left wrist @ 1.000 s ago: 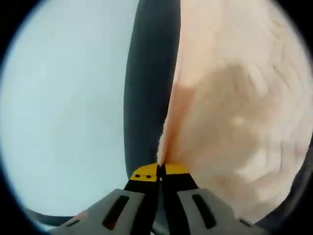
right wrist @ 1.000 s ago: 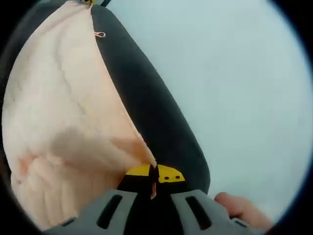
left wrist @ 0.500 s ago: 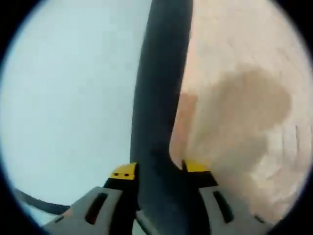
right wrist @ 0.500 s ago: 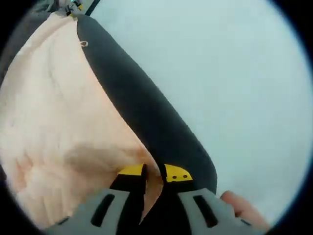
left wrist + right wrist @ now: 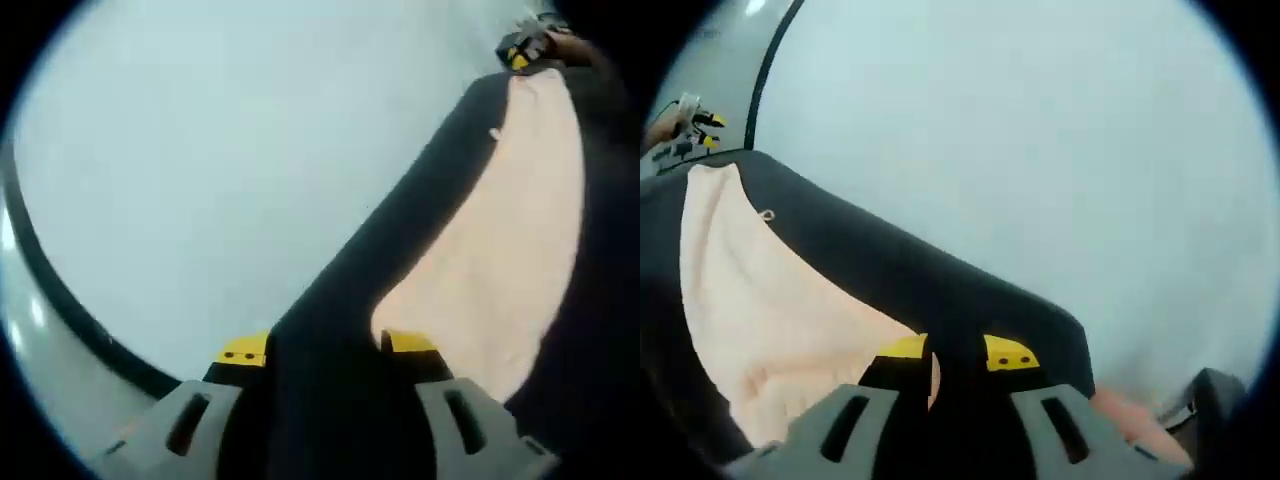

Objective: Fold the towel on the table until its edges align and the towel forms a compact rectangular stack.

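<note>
Jaws now apart, towel [image 5: 500,260] released.

In the left gripper view the towel [image 5: 500,250] ran from lower centre to upper right, lying on the table [image 5: 200,180], which filled the left. The right gripper [image 5: 522,50] sat at the towel's far end, upper right. The left gripper [image 5: 325,348] stood at bottom centre, with the towel's near end just right of it.

In the right gripper view the towel [image 5: 760,300] lay at lower left, the table [image 5: 1040,150] above and right of it, and the left gripper [image 5: 695,125] at the upper left.

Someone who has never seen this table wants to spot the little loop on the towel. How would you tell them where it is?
Start at the pale table, then find the dark mat lying on it with the peach towel on top. Follow the towel's long edge beside the mat's bare strip. The loop is a tiny ring sticking out near the far corner, the one break in that edge.
</note>
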{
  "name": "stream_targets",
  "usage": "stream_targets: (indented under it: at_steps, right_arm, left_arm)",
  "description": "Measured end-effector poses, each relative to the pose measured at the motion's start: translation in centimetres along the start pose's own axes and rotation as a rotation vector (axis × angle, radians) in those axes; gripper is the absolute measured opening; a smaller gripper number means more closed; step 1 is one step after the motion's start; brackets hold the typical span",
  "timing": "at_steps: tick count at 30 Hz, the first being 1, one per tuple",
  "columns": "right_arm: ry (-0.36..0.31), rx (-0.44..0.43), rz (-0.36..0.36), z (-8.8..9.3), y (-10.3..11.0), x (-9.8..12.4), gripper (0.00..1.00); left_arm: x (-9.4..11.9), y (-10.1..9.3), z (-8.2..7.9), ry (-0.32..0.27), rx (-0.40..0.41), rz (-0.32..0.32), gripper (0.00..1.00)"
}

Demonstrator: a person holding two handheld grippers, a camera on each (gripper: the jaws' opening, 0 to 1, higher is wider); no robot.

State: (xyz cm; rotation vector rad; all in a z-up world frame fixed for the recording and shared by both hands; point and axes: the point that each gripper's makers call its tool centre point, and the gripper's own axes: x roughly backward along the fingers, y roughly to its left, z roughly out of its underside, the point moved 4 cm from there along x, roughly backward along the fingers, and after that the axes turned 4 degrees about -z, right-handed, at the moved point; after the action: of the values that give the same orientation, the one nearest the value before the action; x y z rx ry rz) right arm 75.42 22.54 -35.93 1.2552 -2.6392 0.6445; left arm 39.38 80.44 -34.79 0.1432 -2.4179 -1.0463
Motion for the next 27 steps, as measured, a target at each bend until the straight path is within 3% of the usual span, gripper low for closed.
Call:
stream_targets:
  at_steps: [3,5,8,10,12,15,18,21,27]
  right_arm:
    - [-0.072,0.071,-0.025,-1.7,1.5,2.6,0.15]
    - [-0.072,0.194,-0.059,-1.9,3.9,4.8,0.14]
    - [-0.027,0.385,-0.094,-0.3,7.5,7.1,0.14]
    - [0.037,0.544,-0.063,1.6,8.9,7.9,0.14]
    - [0.077,0.644,-0.062,3.6,9.9,7.9,0.17]
    - [0.156,0.678,-0.081,6.7,10.8,7.6,0.21]
    - [0.165,0.74,-0.059,7.3,11.2,7.7,0.22]
    - [0.141,0.751,-0.05,7.1,11.5,7.7,0.22]
    - [0.147,0.819,-0.02,7.0,10.6,6.3,0.22]
  left_arm:
    - [2.1,-2.7,-0.5,-0.026,-0.155,0.053,0.37]
    - [3.1,-4.5,0.0,0.002,-0.269,0.07,0.34]
    - [4.1,-7.5,0.8,0.065,-0.515,0.077,0.33]
    - [4.2,-8.9,1.2,0.095,-0.59,0.071,0.34]
    - [3.8,-9.2,1.9,0.104,-0.625,0.046,0.35]
    - [3.1,-9.3,2.7,0.132,-0.649,0.02,0.35]
    - [2.5,-9.3,3.1,0.15,-0.655,0.011,0.35]
    - [3.0,-10.4,2.2,0.151,-0.668,0.0,0.35]
    - [1.0,-9.7,3.0,0.204,-0.663,-0.041,0.29]
